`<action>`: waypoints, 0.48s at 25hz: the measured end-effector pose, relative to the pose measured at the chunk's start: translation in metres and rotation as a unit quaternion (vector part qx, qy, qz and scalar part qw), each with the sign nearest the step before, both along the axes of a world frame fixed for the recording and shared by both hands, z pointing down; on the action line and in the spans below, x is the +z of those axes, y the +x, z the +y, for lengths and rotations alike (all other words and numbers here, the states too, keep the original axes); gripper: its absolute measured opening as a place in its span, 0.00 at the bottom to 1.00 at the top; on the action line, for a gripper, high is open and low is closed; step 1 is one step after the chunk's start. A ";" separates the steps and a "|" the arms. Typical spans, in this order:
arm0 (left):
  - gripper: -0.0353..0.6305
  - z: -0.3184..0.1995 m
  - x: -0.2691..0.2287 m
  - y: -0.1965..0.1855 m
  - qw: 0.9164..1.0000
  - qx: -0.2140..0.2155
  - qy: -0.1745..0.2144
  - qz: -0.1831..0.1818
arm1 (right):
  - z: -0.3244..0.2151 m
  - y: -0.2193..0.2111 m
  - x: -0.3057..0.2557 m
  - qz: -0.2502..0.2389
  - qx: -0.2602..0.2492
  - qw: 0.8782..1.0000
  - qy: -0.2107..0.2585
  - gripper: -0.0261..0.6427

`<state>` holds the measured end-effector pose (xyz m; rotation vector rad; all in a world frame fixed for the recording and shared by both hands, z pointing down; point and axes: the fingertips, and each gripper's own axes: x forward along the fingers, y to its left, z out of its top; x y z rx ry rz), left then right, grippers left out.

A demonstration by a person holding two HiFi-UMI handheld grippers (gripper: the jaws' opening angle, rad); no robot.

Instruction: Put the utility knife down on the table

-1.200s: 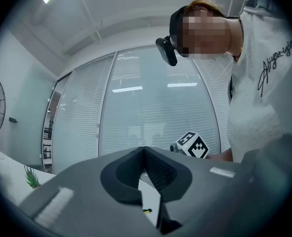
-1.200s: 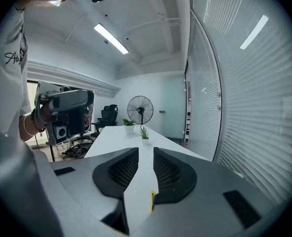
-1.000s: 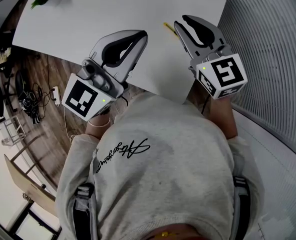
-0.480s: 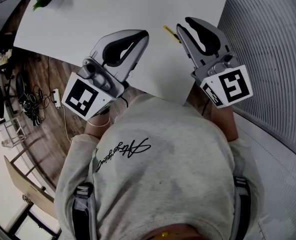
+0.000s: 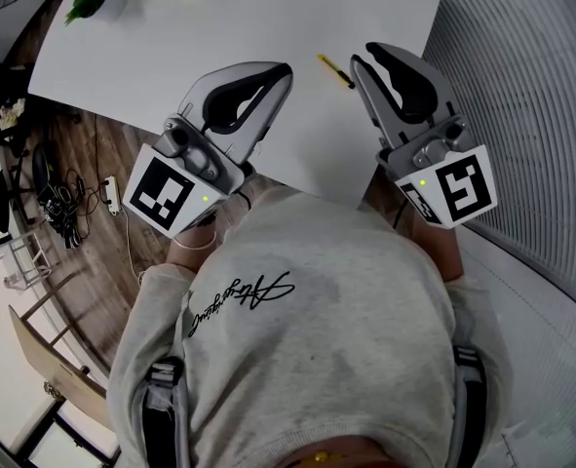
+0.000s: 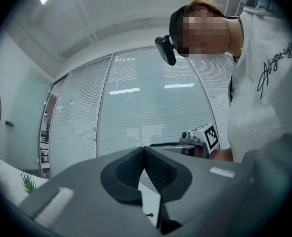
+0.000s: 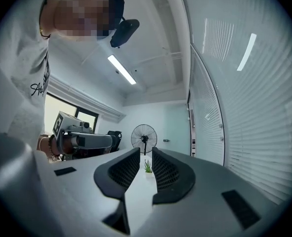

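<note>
**Yellow knife down on surface, both tools empty**

Head view: the slim yellow utility knife (image 5: 336, 70) lies flat on the white rectangular surface (image 5: 219, 27), near its right edge. It sits just beside the tips of the right tool (image 5: 364, 57), apart from them. The right tool's jaws stand apart and have just been closing, with nothing between them. The left tool (image 5: 286, 68) hovers over the surface's near edge, left of the knife, with its jaw tips pressed together and empty.

Only the left gripper view catches a yellow sliver of the knife, low in the slot under its joined tips. Only the right gripper view shows a black standing fan (image 7: 144, 137). It also shows a small green potted plant (image 7: 148, 166) far off, framed in that tool's jaw gap.
</note>
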<state>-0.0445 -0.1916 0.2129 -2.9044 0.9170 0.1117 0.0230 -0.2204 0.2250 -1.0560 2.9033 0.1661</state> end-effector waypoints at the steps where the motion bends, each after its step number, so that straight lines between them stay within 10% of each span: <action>1: 0.03 0.000 -0.001 0.000 1.000 0.000 0.001 0.000 | 0.001 0.001 -0.001 -0.003 -0.001 1.000 0.001 0.15; 12: 0.03 0.001 -0.004 0.002 1.000 0.006 0.003 0.002 | 0.006 0.004 -0.005 -0.014 0.001 1.000 0.010 0.05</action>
